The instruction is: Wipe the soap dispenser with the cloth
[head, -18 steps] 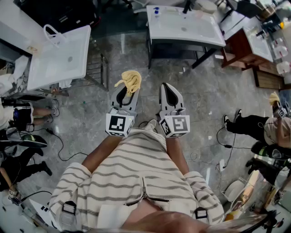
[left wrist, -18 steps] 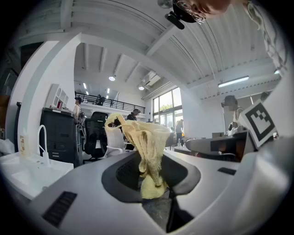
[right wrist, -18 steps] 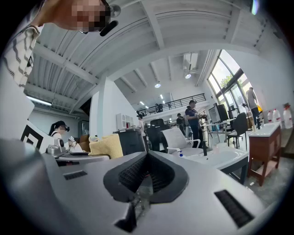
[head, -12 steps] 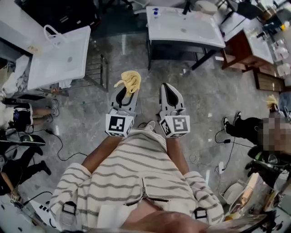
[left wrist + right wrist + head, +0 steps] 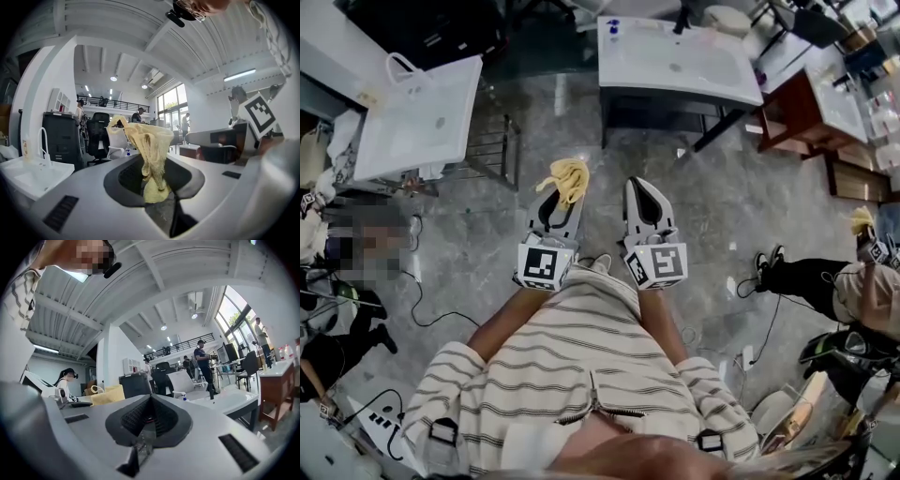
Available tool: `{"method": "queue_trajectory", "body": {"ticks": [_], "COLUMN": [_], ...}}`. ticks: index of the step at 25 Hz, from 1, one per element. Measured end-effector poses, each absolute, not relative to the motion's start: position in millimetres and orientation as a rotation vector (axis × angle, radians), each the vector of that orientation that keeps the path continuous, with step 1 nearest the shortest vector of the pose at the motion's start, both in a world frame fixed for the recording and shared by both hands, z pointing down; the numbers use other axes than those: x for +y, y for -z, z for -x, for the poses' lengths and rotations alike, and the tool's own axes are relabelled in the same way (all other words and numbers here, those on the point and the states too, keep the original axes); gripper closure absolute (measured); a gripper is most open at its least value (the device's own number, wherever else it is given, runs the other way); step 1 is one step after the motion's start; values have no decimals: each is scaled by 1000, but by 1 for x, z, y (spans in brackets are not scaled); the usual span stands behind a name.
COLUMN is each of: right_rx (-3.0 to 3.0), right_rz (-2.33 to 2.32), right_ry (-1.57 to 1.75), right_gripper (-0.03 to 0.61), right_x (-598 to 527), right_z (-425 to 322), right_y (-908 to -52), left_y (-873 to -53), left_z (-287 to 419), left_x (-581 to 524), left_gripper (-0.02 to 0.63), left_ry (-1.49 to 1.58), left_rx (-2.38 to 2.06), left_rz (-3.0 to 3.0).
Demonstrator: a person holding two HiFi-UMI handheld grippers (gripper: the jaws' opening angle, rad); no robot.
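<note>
2 tongs are closed: the left gripper [image 5: 564,197] pinches a bunched yellow cloth [image 5: 568,175], and the right gripper [image 5: 639,187] has its jaws together on nothing. Both hang over the floor [image 5: 478,234], well apart from the white sink [image 5: 712,73] ahead, where what looks like the soap dispenser [image 5: 612,25], small and blue-topped, stands at a back corner. Only a narrow fold is pinched, so wiping pressure could pull the cloth free, and the unsteadied dispenser might topple.

Both forearms reach forward side by side, each gripper held about level. The left gripper [image 5: 566,199] has its jaws clamped on a yellow cloth [image 5: 568,175] that bunches up past its fingertips. The right gripper [image 5: 638,186] has its jaws pressed together, empty.
</note>
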State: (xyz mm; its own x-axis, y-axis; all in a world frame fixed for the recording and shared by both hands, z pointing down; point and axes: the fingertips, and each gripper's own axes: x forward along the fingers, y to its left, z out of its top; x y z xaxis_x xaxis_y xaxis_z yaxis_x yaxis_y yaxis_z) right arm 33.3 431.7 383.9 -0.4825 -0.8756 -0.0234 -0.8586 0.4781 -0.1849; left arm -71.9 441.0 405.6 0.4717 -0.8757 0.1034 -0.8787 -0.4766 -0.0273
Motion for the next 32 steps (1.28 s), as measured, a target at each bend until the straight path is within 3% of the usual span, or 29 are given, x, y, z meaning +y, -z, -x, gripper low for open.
{"method": "queue_trajectory", "body": {"ticks": [15,32], "right_rx": [2649,2645], "right_rz": [1502,1603], "right_ry": [230,200], "right_gripper": [578,578], "right_x": [351,102], "right_z": [-45,-3], "right_y": [-404,-383], "left_y": [-422,-406], "left_z": [54,85], "left_x": [349,102], "left_gripper": [503,503], "left_ry": [-118,-99], "left_rx": [-1601,-1456], "left_rz": [-2627,-2668]}}
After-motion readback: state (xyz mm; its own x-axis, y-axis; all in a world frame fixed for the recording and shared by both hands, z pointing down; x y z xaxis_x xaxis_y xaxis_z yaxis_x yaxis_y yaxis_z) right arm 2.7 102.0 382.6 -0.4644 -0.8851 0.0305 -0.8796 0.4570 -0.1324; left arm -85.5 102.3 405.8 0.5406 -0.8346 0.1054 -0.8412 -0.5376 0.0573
